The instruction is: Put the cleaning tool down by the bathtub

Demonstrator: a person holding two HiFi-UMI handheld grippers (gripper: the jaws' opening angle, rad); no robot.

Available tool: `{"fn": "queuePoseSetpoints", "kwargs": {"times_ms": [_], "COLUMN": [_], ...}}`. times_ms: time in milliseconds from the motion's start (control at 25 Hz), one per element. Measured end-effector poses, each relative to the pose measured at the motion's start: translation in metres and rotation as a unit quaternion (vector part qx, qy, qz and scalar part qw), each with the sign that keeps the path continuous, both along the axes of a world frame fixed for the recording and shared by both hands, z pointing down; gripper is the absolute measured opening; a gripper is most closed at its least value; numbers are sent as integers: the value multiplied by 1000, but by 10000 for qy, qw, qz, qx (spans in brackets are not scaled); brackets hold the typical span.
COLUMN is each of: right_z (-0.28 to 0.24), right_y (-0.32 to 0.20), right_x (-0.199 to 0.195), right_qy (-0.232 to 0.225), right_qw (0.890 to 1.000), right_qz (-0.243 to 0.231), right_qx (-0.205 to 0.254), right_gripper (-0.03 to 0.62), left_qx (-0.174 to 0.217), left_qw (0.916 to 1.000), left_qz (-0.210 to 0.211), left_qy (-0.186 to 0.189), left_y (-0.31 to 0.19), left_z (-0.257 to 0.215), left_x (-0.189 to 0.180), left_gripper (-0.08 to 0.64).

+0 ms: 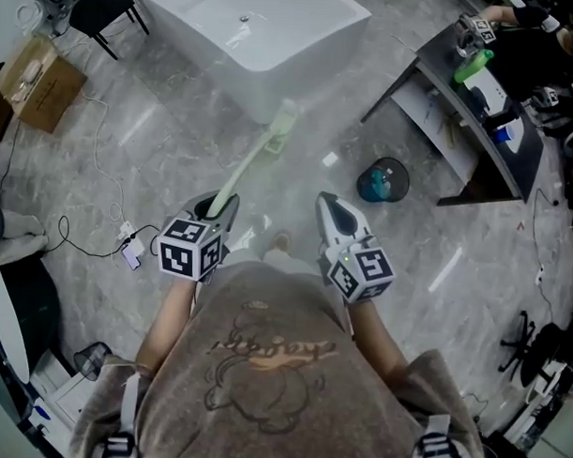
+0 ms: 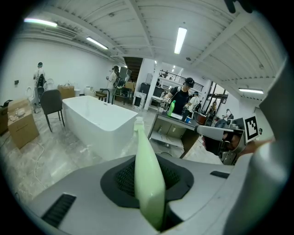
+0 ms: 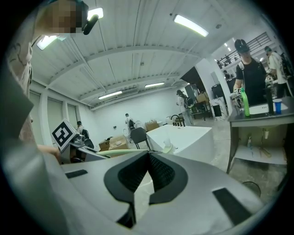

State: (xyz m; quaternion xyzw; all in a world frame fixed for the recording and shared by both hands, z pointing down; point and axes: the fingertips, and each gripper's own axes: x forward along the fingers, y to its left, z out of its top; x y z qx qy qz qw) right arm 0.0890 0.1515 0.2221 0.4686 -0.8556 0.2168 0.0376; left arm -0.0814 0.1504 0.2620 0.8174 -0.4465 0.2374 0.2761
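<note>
The cleaning tool is a pale green long-handled brush (image 1: 253,159). My left gripper (image 1: 215,211) is shut on the near end of its handle (image 2: 148,179). The brush head (image 1: 282,119) points away from me and hangs above the floor, just short of the white bathtub (image 1: 265,35). In the left gripper view the brush head (image 2: 139,124) overlaps the tub's near corner (image 2: 120,130). My right gripper (image 1: 338,216) is held beside the left one, shut, with nothing between its jaws (image 3: 148,157). In the right gripper view the green handle (image 3: 115,151) runs toward the bathtub (image 3: 186,137).
A dark desk (image 1: 478,117) with a green bottle (image 1: 472,66) stands at the right, and a person stands behind it. A teal round object (image 1: 382,181) lies on the floor near it. A cardboard box (image 1: 40,81), a chair (image 1: 102,6) and floor cables (image 1: 99,217) are at the left.
</note>
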Motion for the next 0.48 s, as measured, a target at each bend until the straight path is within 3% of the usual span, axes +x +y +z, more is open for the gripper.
{"fn": "queuePoseSetpoints", "kwargs": {"times_ms": [480], "right_z": [27], "right_y": [-53], "right_x": [-3], "right_qy": [84], "right_qw": [9995], "right_qz": [-97], "right_qx": [-280], "right_gripper": [-2], "left_qx": [-114], "left_qw": [9999], "left_qz": [-65], "left_qy": [-23], "left_y": [-52], "left_z": [18], "left_x": [-2], "left_gripper": [77]}}
